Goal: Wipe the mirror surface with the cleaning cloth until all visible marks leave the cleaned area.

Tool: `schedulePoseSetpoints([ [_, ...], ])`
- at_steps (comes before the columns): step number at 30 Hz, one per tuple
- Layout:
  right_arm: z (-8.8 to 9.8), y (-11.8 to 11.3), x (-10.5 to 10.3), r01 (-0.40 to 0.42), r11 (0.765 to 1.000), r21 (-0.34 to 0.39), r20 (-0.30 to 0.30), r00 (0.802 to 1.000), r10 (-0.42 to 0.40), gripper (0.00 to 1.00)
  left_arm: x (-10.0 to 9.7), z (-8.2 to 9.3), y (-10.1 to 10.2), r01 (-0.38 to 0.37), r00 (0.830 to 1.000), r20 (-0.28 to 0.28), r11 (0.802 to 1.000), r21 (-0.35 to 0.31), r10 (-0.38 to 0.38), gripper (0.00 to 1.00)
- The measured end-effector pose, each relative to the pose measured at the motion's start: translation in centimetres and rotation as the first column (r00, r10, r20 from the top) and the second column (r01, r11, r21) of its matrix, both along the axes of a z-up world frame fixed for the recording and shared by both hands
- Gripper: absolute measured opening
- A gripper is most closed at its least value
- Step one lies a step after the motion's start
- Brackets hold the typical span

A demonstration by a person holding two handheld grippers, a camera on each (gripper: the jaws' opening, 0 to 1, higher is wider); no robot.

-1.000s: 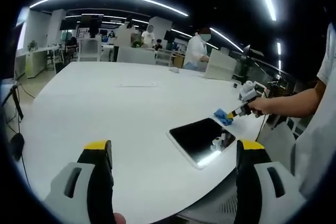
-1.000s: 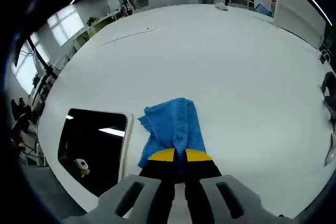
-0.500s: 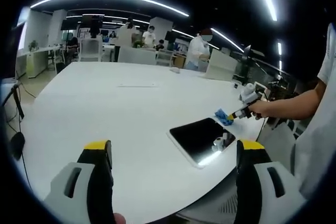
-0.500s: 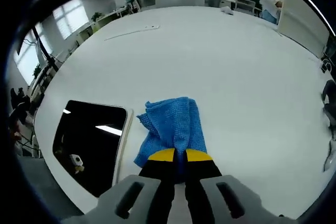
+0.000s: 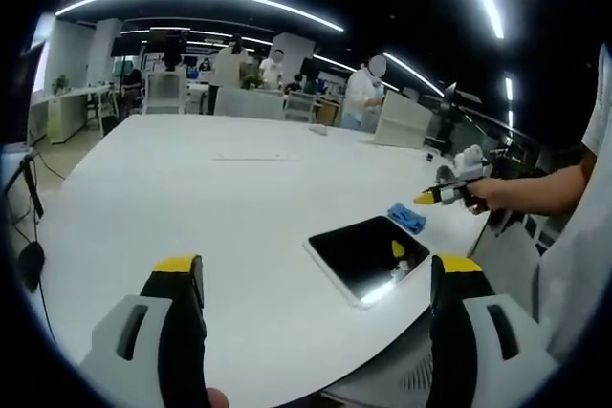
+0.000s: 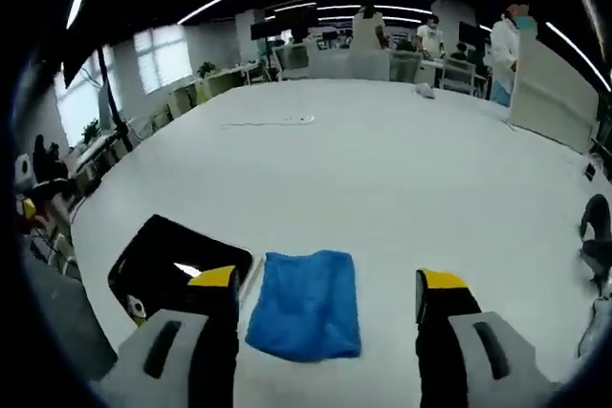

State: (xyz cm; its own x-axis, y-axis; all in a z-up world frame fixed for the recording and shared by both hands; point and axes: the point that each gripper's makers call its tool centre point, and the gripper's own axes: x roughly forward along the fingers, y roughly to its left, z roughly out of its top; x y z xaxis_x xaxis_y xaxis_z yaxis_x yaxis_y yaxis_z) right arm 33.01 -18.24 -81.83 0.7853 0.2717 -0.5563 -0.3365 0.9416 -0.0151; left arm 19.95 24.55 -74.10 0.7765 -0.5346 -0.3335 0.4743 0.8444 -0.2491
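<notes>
A broad white table (image 5: 191, 207) fills an open office under long ceiling light strips, with people standing at the far desks. In the right gripper view, the right gripper (image 6: 325, 289) hovers with its yellow-tipped jaws spread wide and nothing between them; the blue cleaning cloth (image 6: 306, 303) lies flat on the table between them, just beside the dark mirror (image 6: 172, 269). In the left gripper view, the left gripper (image 5: 316, 279) has its jaws wide apart over bare table near the edge. Beyond them lies the mirror (image 5: 368, 255), the cloth (image 5: 406, 217) at its far corner, and the right gripper (image 5: 427, 198) held above in a hand (image 5: 483, 195).
</notes>
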Motion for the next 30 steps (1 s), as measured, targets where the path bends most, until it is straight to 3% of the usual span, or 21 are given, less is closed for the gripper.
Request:
schedulePoseSetpoints([
  [1, 0.6, 0.0, -0.1, 0.000, 1.000, 0.006, 0.031, 1.000, 0.000, 0.90, 0.0, 0.0, -0.1, 0.003, 1.000, 0.000, 1.000, -0.002, -0.003, 0.99],
  [3, 0.7, -0.3, -0.9, 0.002, 1.000, 0.016, 0.011, 1.000, -0.002, 0.93, 0.0, 0.3, -0.3, 0.008, 1.000, 0.007, 1.000, -0.017, -0.008, 0.99],
  [4, 1.1, 0.3, -1.4, -0.011, 0.997, 0.075, 0.009, 1.000, 0.010, 0.94, 0.0, 0.4, -0.3, 0.008, 1.000, 0.010, 1.000, -0.017, -0.008, 0.99],
  [6, 1.6, 0.1, -1.8, -0.012, 0.996, 0.090, 0.033, 0.999, 0.009, 0.98, 0.1, 0.3, -0.4, 0.012, 1.000, 0.010, 1.000, -0.013, -0.012, 0.99],
  [13, 2.4, 0.7, -4.2, -0.072, 0.992, 0.100, 0.064, 0.996, 0.066, 0.99, 0.0, 0.7, -0.2, 0.020, 0.999, 0.026, 1.000, -0.016, -0.020, 0.99],
  [20, 3.0, -0.5, -5.7, -0.043, 0.985, 0.169, 0.106, 0.994, 0.026, 0.99, -0.2, 0.6, 0.4, 0.025, 0.999, 0.043, 0.999, 0.033, -0.026, 0.99],
  [30, 2.7, -1.3, -7.7, -0.002, 0.971, 0.237, 0.139, 0.990, -0.032, 0.99, -0.4, 0.6, 1.2, 0.022, 0.999, 0.045, 0.999, 0.039, -0.023, 0.99],
])
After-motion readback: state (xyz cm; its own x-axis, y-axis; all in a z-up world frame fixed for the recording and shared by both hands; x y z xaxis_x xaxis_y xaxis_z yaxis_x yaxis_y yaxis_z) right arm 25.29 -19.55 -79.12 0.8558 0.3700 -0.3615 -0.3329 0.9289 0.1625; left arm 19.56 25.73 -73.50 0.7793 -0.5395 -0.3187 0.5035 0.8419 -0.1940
